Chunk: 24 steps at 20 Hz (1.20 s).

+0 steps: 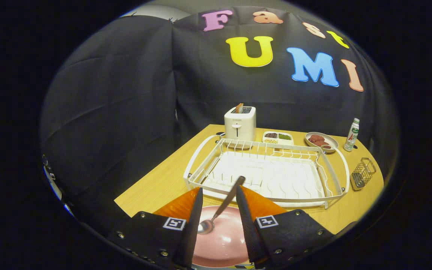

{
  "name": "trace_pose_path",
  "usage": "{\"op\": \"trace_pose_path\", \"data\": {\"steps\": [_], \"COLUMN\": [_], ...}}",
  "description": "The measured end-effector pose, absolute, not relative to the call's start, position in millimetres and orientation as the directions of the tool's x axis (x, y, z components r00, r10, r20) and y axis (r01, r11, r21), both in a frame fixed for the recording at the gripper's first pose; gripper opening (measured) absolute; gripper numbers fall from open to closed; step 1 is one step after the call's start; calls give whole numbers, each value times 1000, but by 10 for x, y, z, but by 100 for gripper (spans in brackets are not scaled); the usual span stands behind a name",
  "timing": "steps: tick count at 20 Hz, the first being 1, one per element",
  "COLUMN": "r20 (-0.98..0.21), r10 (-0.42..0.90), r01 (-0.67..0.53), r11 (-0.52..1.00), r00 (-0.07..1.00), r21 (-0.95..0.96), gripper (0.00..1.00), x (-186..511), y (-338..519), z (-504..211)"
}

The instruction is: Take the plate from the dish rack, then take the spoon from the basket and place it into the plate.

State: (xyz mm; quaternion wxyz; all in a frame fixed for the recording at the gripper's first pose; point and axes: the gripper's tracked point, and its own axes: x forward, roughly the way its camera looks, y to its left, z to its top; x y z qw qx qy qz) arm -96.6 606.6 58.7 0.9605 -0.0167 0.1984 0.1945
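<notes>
Since spoon (219,210) lies in plate (221,236) between our gripper (219,195) fingers, spread wide, careless retreat could clip handle, flip spoon out.

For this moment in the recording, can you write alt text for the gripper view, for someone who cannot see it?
A spoon lies with its bowl in a pink plate, between the open gripper fingers, neither touching it. Beyond them on the wooden table stands an empty white dish rack, with a small wire basket beside it and a white toaster behind.
</notes>
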Motion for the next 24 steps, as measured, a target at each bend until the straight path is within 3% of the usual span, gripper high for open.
{"op": "trace_pose_path", "data": {"steps": [13, 16, 24], "r20": [-333, -274, -88], "r10": [353, 343, 185], "r01": [-357, -346, -178], "r11": [933, 938, 980], "r00": [874, 899, 979], "r21": [52, 38, 85], "gripper": [54, 54, 54], "x": [-1042, -973, -537], "y": [5814, 5608, 4547], "z": [1074, 1428, 2731]}}
